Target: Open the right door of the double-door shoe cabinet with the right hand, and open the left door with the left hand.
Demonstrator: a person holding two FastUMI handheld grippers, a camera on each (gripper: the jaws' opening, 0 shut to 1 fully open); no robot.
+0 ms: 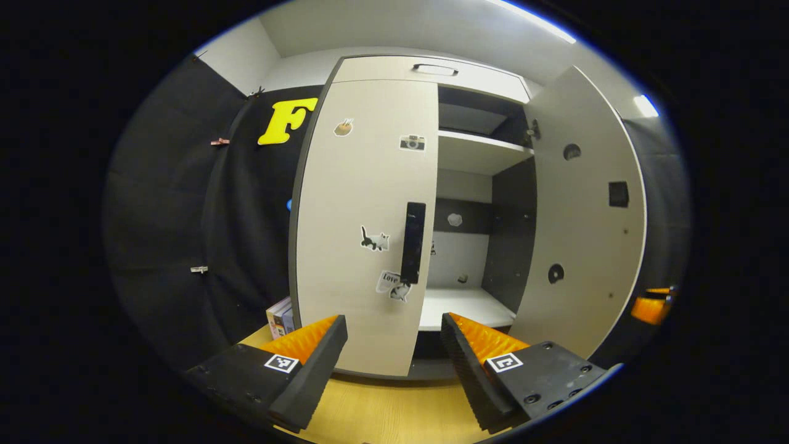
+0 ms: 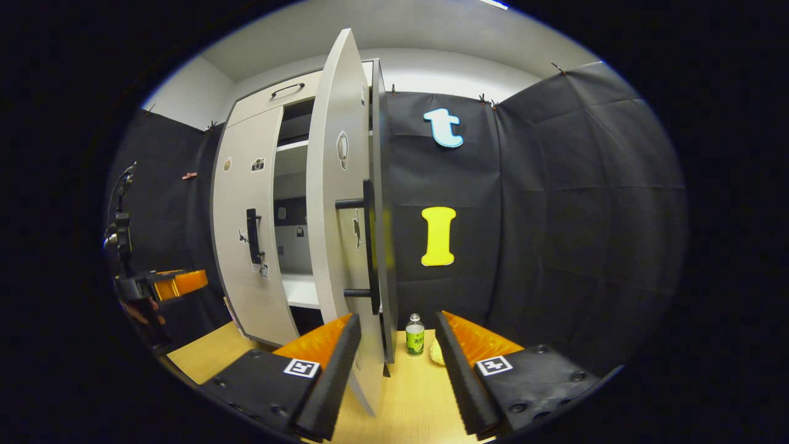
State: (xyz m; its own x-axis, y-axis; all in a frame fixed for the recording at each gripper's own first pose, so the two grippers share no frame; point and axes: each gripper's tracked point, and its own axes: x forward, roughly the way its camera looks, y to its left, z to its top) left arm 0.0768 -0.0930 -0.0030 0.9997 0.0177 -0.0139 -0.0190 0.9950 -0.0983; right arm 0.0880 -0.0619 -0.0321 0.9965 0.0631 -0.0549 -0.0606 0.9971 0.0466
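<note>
**A:** What does the shoe cabinet [image 1: 431,68] look like?

**B:** Tall, pale, standing on a wooden desk [image 1: 394,413] against the black booth wall. The right door [image 1: 585,216] is swung wide open; in the left gripper view its inner face shows, with round hinge holes. The left door [image 1: 363,222] is shut. It carries a long dark vertical handle [image 1: 413,242] near its inner edge and a few small stickers, among them a camera and a cat. Inside the open half there are pale shelves [image 1: 481,151] and a dark back panel.

**A:** And the hand-held grippers?

**B:** The left hand-held gripper [image 1: 394,333] is open, fingers spread, empty, low in front of the shut left door with its handle above the gap, not touching it. The right hand-held gripper [image 2: 394,330] is also open and empty. In the right gripper view the open door stands edge-on just beyond its left finger, and the door's dark bar handle [image 2: 368,246] is above and clear of the fingers.

**A:** Anything else around?

**B:** A small bottle with a green label [image 2: 415,335] stands on the desk beside the cabinet, near the open door's edge, with a small pale object [image 2: 437,353] next to it that I cannot identify. Some boxes [image 1: 280,317] sit at the cabinet's left. In the right gripper view the left hand-held gripper appears far left, by a dark stand [image 2: 120,240].
</note>
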